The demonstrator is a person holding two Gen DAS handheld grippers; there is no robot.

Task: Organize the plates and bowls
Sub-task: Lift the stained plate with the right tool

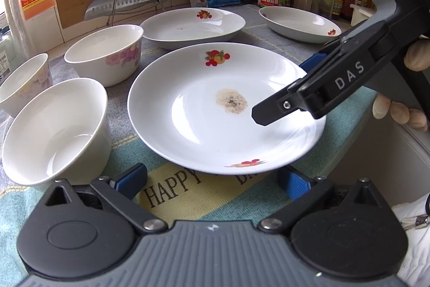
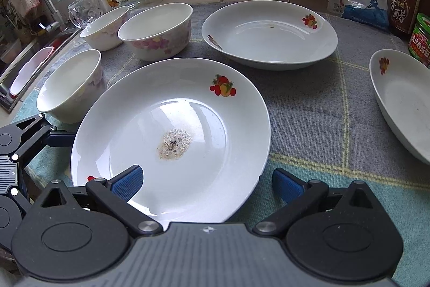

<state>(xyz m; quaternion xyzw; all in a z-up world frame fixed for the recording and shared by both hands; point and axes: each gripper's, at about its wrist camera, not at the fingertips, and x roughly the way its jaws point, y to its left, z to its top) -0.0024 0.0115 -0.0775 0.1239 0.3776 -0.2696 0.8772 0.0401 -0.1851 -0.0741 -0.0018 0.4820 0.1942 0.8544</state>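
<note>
White porcelain, the stained plate (image 2: 172, 131) lies in the middle of the cloth (image 2: 309, 125). The right gripper (image 2: 207, 186) has its fingers spread wide, one over the plate's rim. The left gripper (image 1: 212, 180) is spread too, at the plate's 6 o'clock. Three bowls (image 1: 104, 53) stand at 9 o'clock, two other plates (image 1: 192, 23) at 12.

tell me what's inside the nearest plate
A brownish patch of dried residue with dark specks sits in the well of the nearest plate. The right gripper covers part of the plate's near rim, so that part is hidden.
</note>
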